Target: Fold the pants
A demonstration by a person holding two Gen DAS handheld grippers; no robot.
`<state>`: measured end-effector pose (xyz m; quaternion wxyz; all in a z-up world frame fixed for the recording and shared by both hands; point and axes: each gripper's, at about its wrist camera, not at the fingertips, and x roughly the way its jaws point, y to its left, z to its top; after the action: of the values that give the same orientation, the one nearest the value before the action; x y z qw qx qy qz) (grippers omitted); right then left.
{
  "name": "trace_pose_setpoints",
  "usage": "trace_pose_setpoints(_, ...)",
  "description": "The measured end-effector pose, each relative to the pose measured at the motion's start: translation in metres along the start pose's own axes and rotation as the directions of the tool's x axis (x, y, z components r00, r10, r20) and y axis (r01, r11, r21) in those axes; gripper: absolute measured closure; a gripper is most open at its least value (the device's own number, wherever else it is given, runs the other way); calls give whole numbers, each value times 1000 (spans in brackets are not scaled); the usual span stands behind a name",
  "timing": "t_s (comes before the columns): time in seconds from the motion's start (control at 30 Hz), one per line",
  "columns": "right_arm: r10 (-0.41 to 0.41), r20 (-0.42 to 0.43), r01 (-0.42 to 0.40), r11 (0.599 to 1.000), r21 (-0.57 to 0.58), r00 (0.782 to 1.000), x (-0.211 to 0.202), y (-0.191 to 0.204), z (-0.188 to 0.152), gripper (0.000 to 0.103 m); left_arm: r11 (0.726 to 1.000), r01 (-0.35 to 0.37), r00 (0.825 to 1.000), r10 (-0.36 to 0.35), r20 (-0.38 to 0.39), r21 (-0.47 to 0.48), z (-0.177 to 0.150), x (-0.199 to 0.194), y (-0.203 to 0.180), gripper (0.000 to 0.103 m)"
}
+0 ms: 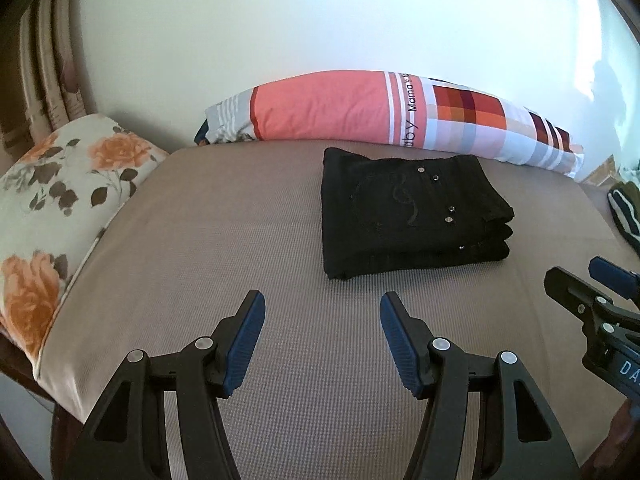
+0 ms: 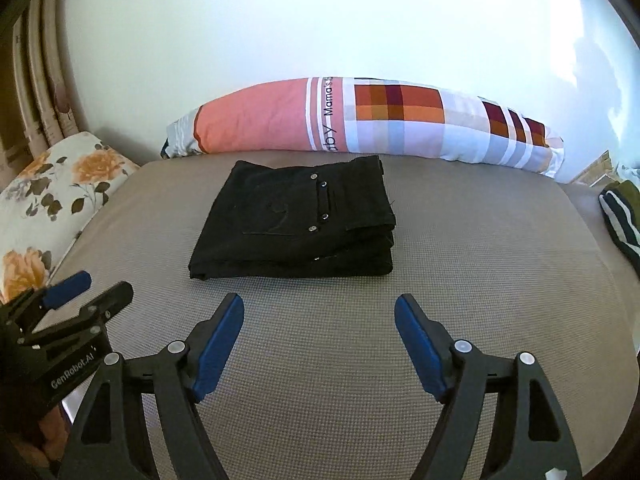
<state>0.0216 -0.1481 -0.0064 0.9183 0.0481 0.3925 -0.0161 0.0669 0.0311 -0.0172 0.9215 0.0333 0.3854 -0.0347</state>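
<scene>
The black denim pants point(image 1: 412, 216), folded into a thick rectangular stack with small metal rivets showing on the top layer, are lying flat on the bed's grey-brown woven mattress cover point(image 1: 240, 240), toward its far side and just in front of the long bolster pillow patterned in salmon pink, white stripes and orange-red checks point(image 1: 360, 112), which is lying along the pale wall point(image 1: 320, 12). The left tool point(image 1: 322, 300), black with ribbed blue pads, is hovering over the near part of the mattress cover with its fingers standing apart and nothing between them; the pants are sitting beyond it and slightly to its right, clear of the pads. The right tool point(image 2: 320, 302) is hanging likewise above the bare cover, its fingers spread wide and empty, with the folded stack straight ahead and not touching it. In the right wrist view the left tool is showing at the lower left edge, beside the right one. A cream pillow printed with orange roses and dark leaves point(image 1: 60, 208) is resting at the left edge of the bed, and a dark green and white striped cloth point(image 2: 620, 216) is lying at the right edge, well apart from the pants
</scene>
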Motion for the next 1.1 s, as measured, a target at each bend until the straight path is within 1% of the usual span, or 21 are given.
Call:
trace_pose_setpoints(0.17, 5, 11, -5, 1000, 2, 1000, 0, -1, -5, 27, 1000, -23, 1000, 23, -3, 16, -8, -1, -4, 42)
trace_pose_setpoints(0.27, 3, 19, -3, 1000, -7, 1000, 2, -3, -8, 27, 1000, -23, 1000, 24, -8, 17, -11, 0, -7, 42)
trace_pose_setpoints(0.43, 13, 3, -13, 1000, 3, 1000, 4, -5, -13, 27, 999, -19, 1000, 20, -19, 31, -15, 2, -10, 42)
trace_pose_setpoints(0.57, 3, 9, -3, 1000, -10, 1000, 4, -3, -13, 27, 999, -20, 1000, 21, -20, 32, -18, 2, -11, 42)
trace_pose_setpoints(0.9, 9, -6, -9, 1000, -28, 1000, 7, 3, -18, 26, 999, -29, 999, 30, -22, 33, -21, 1, -11, 42)
trace_pose_setpoints(1.1, 5, 3, -5, 999, -49, 1000, 7, 7, -19, 26, 999, -30, 999, 30, -17, 37, -24, 0, -11, 42)
